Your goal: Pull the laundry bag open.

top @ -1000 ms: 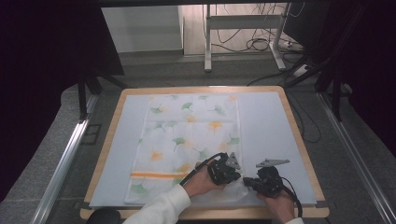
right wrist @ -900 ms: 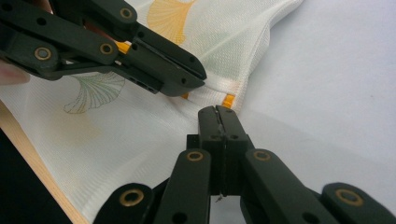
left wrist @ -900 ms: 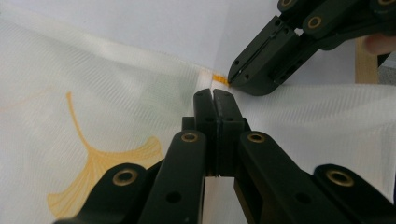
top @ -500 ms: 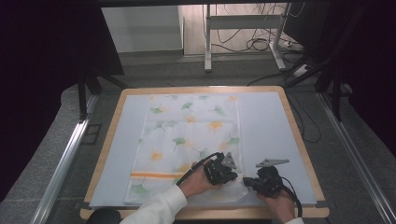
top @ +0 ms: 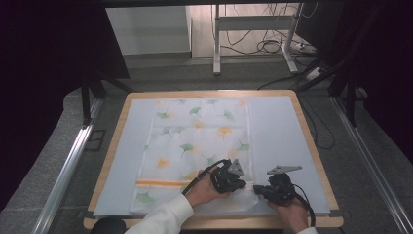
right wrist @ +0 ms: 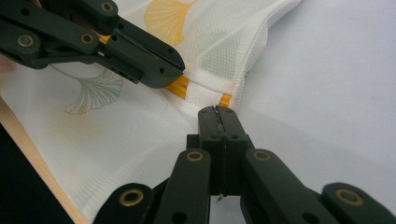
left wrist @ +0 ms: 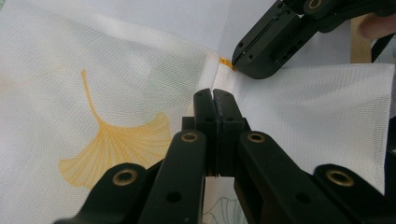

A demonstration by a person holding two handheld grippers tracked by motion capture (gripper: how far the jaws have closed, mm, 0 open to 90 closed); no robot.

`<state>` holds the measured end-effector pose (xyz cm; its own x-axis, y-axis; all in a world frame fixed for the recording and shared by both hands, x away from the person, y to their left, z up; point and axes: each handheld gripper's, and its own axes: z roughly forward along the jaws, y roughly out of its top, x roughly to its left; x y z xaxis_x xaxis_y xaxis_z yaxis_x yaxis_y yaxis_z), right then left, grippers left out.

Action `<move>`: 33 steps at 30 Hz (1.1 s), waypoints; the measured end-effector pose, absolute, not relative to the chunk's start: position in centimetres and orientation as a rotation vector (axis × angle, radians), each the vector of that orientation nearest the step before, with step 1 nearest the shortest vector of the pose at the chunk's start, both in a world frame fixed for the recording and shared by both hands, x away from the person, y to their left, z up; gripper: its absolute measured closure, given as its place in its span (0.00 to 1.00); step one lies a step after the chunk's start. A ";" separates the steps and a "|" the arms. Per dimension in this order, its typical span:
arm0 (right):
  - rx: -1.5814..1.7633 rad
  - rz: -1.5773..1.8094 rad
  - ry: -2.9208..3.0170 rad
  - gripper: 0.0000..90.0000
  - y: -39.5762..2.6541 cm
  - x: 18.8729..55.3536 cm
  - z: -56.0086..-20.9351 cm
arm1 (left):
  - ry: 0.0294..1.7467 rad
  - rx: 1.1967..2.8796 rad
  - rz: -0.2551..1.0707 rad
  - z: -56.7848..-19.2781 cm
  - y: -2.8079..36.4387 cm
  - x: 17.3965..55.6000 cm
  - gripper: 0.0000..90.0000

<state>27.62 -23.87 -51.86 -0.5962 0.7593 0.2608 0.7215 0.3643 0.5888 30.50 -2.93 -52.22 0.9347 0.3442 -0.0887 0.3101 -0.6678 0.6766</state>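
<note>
Cloth (top: 195, 146) lies flat on the counter (top: 282, 126), long axis running away from you. Landmark: the orange stripe (top: 158, 183) across its near end. Your left gripper (top: 237, 184) sits at the stripe's right end, fingers clenched together, tips on the fabric; no fold visibly pinched. Your right gripper (top: 259, 189) rests just right of the stripe's end at the cloth edge, fingers likewise clenched, seemingly on the hem. Judgement: both are paired at that near corner to lift the edge for a fold.
</note>
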 end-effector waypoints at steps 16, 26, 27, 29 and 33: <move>1.447 1.100 2.527 1.00 -22.9 29.4 -52.0 | 0.458 2.348 0.069 -52.3 -2.8 30.4 1.00; 1.462 1.109 2.539 1.00 -23.2 29.6 -52.1 | 0.471 2.363 0.079 -52.1 -2.7 30.4 1.00; 1.462 1.109 2.539 1.00 -23.2 29.6 -52.1 | 0.471 2.363 0.079 -52.1 -2.7 30.4 1.00; 1.460 1.110 2.540 1.00 -23.2 29.6 -52.1 | 0.473 2.370 0.087 -52.0 -2.5 30.4 1.00; 1.456 1.108 2.541 1.00 -23.2 29.6 -52.1 | 0.492 2.367 0.075 -52.0 -1.8 30.6 1.00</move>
<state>29.62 -23.22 -52.13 -0.5677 0.7584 0.3203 0.7508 0.3172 0.5794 30.65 -1.80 -52.02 0.9258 0.3691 -0.0816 0.3281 -0.6774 0.6584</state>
